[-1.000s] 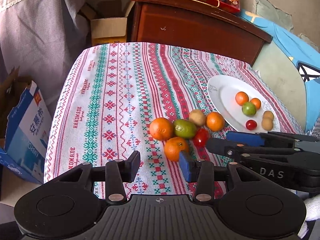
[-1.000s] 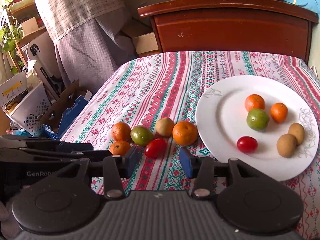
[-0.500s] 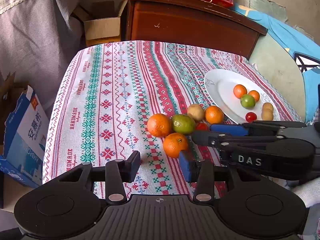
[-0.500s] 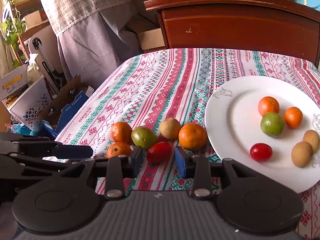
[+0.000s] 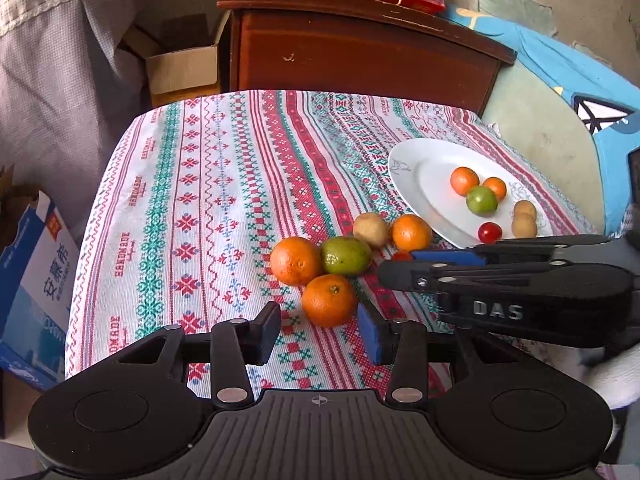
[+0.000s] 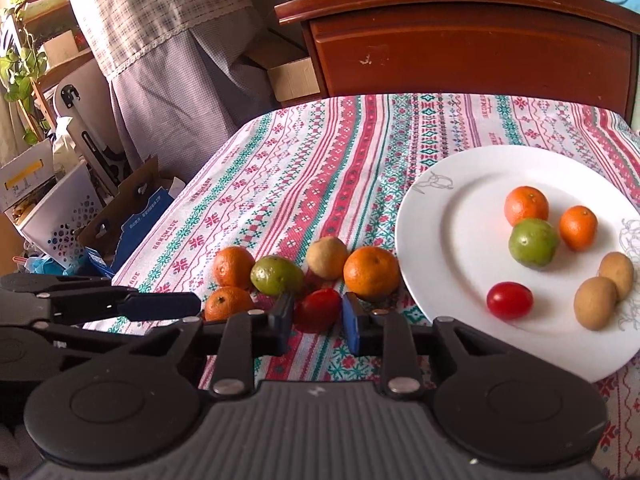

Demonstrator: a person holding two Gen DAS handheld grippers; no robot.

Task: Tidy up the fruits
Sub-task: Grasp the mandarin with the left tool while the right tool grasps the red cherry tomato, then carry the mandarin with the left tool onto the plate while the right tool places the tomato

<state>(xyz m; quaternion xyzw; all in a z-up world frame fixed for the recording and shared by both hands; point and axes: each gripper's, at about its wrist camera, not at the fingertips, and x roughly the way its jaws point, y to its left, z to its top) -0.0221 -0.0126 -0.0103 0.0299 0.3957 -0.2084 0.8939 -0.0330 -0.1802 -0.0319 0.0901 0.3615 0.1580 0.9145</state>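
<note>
A cluster of loose fruit lies on the patterned tablecloth: three oranges, a green fruit [image 6: 276, 275], a brown fruit [image 6: 327, 257] and a red cherry tomato [image 6: 318, 309]. My right gripper [image 6: 316, 322] is open with its fingers on either side of the tomato, close to it. My left gripper [image 5: 318, 330] is open just short of the nearest orange [image 5: 329, 300]. A white plate [image 6: 452, 216] at the right holds two oranges, a green fruit, a tomato and two brown fruits.
A wooden cabinet [image 6: 472, 40] stands behind the table. Cardboard boxes [image 5: 36, 280] and a basket sit on the floor to the left. The tablecloth's [image 5: 224, 184] left half is bare. The right gripper crosses the left wrist view [image 5: 500, 276].
My right gripper has moved forward and narrowed around the cherry tomato. My left gripper has edged closer to the nearest orange and stays open.
</note>
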